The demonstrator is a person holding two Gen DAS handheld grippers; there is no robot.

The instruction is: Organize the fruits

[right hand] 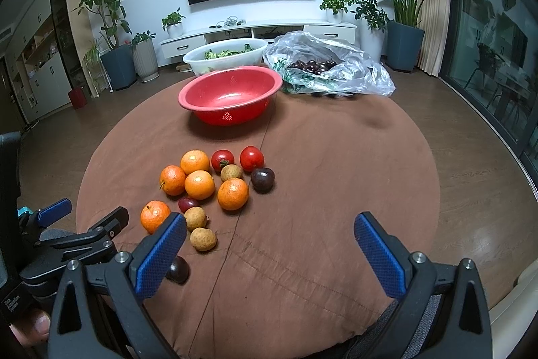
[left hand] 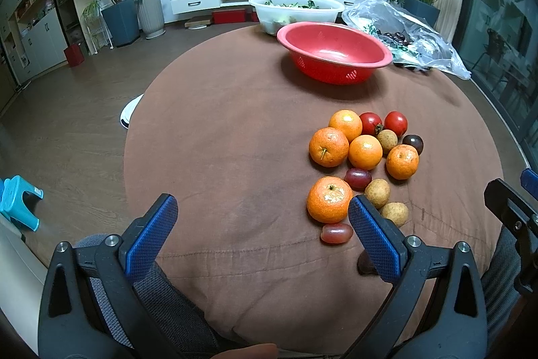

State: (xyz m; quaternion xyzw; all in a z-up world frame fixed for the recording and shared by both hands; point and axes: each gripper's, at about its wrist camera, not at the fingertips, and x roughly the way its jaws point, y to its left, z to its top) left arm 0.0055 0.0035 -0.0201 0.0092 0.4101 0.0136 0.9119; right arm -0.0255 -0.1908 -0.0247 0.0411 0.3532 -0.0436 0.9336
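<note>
Table (right hand: 336, 190) under brown cloth carries everything; red basket (right hand: 230, 95) sits empty at the far side, well apart from the fruit pile near us. We judge the step is the first pick, nothing sorted yet. Both tongs spread wide and empty: left gripper (left hand: 262, 224) hangs just left of the pile, right gripper (right hand: 269, 241) just right of it. Oranges (left hand: 328, 146) first, we think: biggest, firm, easy to straddle. Nearest orange (left hand: 329, 199) touches a grape (left hand: 336, 232), so we should close slowly to avoid rolling it. Tomatoes (right hand: 251, 158) next, gentle squeeze. Longans (right hand: 202, 239) last, small and likely to slip.
</note>
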